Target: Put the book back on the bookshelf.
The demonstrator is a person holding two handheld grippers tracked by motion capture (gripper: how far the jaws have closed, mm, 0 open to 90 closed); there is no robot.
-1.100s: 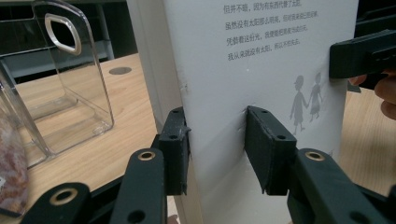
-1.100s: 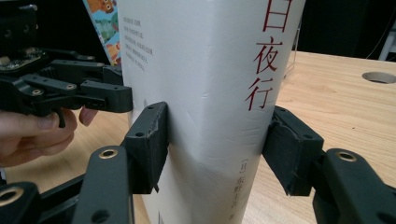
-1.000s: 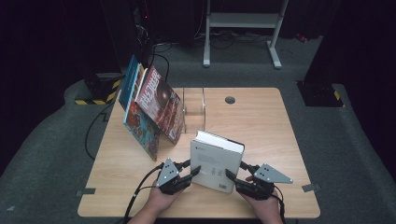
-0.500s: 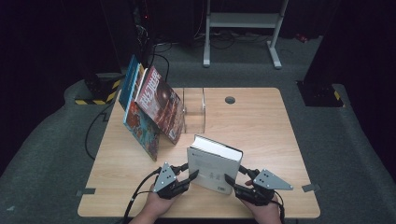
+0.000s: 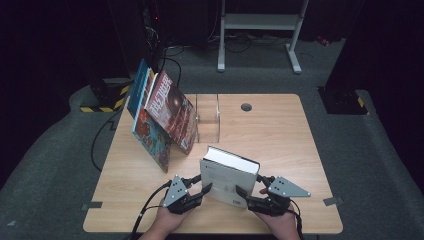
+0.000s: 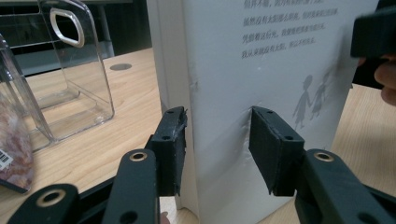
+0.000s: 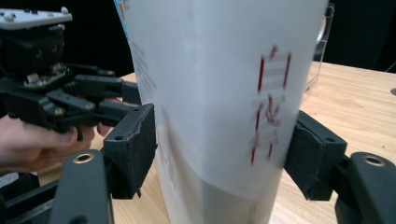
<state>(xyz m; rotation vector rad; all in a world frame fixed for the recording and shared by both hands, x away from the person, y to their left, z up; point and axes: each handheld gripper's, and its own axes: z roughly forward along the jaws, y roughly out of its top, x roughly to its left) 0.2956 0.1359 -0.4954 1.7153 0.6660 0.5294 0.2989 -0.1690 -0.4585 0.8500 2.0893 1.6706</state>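
Observation:
A thick white book (image 5: 227, 180) stands upright near the table's front edge, tilted slightly, with its page block facing up. My left gripper (image 5: 204, 189) is shut on its left edge. In the left gripper view the jaws (image 6: 217, 149) pinch the book (image 6: 280, 70), and the back cover, printed with text and two small figures, dents under the right pad. My right gripper (image 5: 245, 192) is shut on the book's right side. In the right gripper view the gripper (image 7: 219, 154) clamps across the spine of the book (image 7: 219, 70), which bears red characters.
Several colourful books (image 5: 162, 117) lean against a clear acrylic bookend (image 5: 209, 117) at the table's back left. A round cable hole (image 5: 246, 106) sits near the far edge. The wooden table (image 5: 285, 145) is bare on the right. A white metal stand (image 5: 260, 25) is behind the table.
Both grippers have drawn the white book a little toward the front edge and slightly left, still clamped on it.

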